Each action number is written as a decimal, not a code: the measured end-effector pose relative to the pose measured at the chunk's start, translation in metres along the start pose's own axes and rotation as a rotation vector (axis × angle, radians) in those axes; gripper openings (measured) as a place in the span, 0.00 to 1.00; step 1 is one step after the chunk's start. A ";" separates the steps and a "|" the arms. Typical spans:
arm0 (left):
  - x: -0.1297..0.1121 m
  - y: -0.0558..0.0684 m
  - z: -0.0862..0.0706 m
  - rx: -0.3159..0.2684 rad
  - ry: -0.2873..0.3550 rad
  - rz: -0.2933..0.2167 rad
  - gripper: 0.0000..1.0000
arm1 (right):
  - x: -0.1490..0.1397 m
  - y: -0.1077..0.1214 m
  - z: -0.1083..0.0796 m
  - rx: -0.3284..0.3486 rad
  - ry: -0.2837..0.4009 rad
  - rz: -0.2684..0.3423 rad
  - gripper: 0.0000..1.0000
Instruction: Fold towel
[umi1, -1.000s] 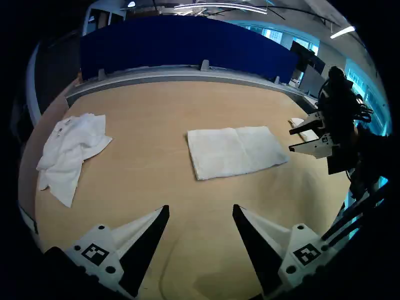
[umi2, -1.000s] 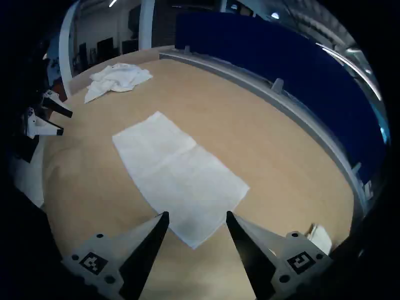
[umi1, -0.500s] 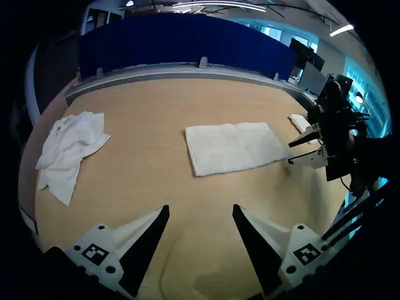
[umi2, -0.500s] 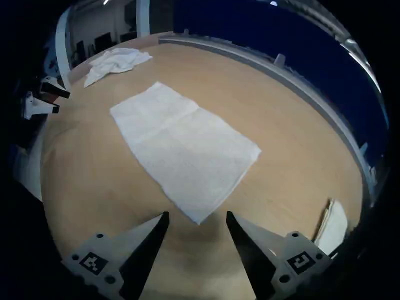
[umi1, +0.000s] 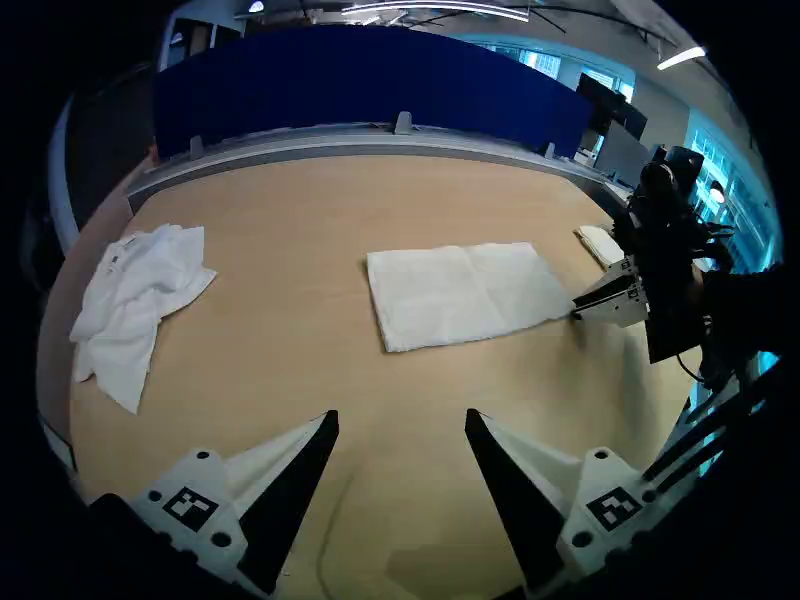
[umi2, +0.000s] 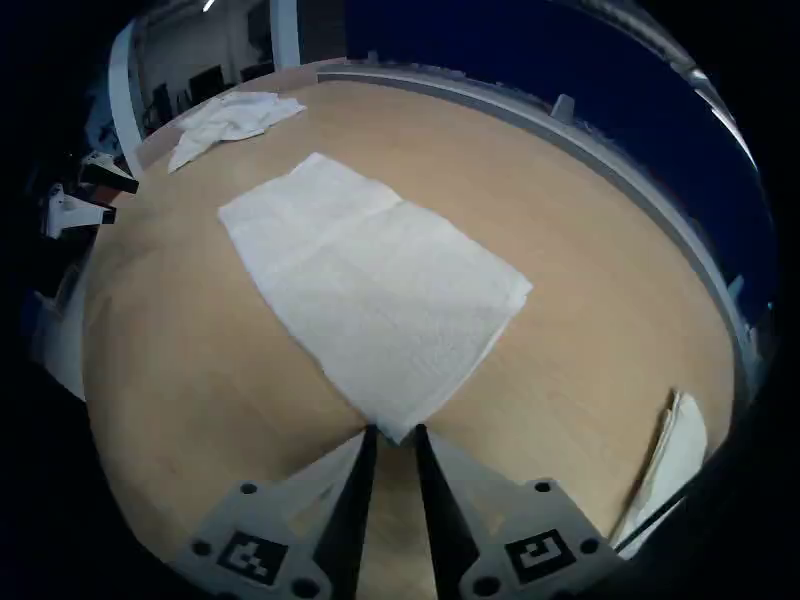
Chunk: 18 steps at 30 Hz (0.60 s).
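Observation:
A white towel (umi1: 465, 293) lies flat as a long rectangle in the middle of the wooden table (umi1: 290, 210). In the right gripper view the towel (umi2: 375, 285) stretches away from my right gripper (umi2: 393, 436), whose fingers have come together on its near corner. The left gripper view shows that right gripper (umi1: 598, 301) at the towel's right end, low on the table, with a person's hand behind it. My left gripper (umi1: 400, 420) stands open above bare table, well short of the towel. Off to the left in the right gripper view, the left gripper (umi2: 85, 190) is far from the cloth.
A crumpled white towel (umi1: 135, 300) (umi2: 230, 115) lies at the table's left end. A small folded white cloth (umi1: 600, 240) (umi2: 675, 455) sits near the right edge. A blue divider panel (umi1: 370, 90) (umi2: 560, 60) runs along the table's far side.
My right gripper came down to the towel's near corner and shut on it; it was open before. The left gripper stayed in place, open.

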<state>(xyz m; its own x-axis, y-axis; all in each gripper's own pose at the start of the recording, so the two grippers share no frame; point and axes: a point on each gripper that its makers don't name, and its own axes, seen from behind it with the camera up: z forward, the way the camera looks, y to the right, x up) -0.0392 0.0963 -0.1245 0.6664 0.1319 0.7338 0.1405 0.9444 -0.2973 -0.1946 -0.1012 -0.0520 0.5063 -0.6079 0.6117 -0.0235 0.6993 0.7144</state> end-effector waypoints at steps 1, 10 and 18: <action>0.000 0.000 0.000 0.000 0.000 0.000 0.94 | 0.000 0.000 0.000 0.001 -0.001 0.001 0.24; -0.001 -0.001 0.001 0.000 -0.001 -0.002 0.94 | 0.000 0.002 -0.001 -0.004 -0.001 0.012 0.03; 0.001 -0.001 0.000 -0.005 0.001 -0.004 0.94 | 0.009 0.000 -0.010 -0.008 0.010 -0.010 0.03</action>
<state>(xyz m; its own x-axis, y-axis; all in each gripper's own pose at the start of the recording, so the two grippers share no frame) -0.0386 0.0952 -0.1233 0.6665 0.1274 0.7345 0.1468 0.9436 -0.2969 -0.1815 -0.1028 -0.0502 0.5152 -0.6113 0.6007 -0.0113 0.6960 0.7179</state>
